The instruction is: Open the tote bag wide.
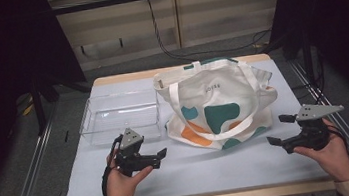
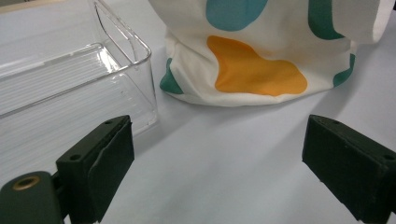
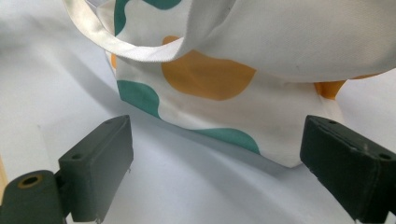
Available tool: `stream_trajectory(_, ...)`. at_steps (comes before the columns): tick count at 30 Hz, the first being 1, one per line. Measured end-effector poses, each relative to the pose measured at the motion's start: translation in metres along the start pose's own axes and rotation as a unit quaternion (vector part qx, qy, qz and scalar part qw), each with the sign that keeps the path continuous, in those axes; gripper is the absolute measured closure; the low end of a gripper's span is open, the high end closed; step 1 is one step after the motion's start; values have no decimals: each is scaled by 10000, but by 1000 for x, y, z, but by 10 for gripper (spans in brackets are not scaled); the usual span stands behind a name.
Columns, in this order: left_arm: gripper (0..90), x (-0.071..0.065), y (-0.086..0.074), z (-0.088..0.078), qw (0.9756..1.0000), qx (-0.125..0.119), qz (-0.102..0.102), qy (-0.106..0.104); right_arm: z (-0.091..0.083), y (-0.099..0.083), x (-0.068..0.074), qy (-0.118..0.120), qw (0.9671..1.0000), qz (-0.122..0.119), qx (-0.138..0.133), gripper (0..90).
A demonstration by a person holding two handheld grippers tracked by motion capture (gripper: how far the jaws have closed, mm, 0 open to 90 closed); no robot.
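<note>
Nearest us, our left gripper [image 1: 156, 159] and right gripper [image 1: 278, 130] gape, grasping nothing; between them sits the tote bag [image 1: 219, 103] (contents hidden) beside an empty clear bin [image 1: 119, 118].

— What's ahead of my right hand-held gripper [image 3: 215, 163]?
— Its jaws stand wide apart with nothing between them, just near the tote bag [image 3: 280, 93]; orange and teal patches, a white strap [image 3: 121, 46] drooping across, pale table [image 3: 46, 84] underneath.
</note>
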State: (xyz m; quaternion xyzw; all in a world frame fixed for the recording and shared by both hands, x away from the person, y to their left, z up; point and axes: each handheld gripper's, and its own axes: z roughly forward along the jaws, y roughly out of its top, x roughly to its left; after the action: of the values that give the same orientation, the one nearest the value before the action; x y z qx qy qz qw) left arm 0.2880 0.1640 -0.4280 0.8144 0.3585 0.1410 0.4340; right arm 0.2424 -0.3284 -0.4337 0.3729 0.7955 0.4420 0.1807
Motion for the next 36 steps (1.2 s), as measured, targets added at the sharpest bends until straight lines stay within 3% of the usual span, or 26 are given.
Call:
stream_trajectory(7,103,0,6,-2,9999,12,14,-141,-2,4,-3,-15,10000,22,48,99)
stream_trajectory(10,106,-2,11,-3,9998,-9,11,-214,-3,7,-6,25,9999,76,-66,105)
stream_trajectory(17,109,-6,38,-6,9988,-64,144,-465,-8,22,-15,31,9999,73,-105,107)
stream_trajectory(25,110,-7,64,-6,9983,-11,276,-514,-12,31,-22,3,9999,76,-74,107)
stream_trajectory(36,108,-4,85,-7,9982,14,344,-487,-14,41,-27,27,9999,48,-110,111)
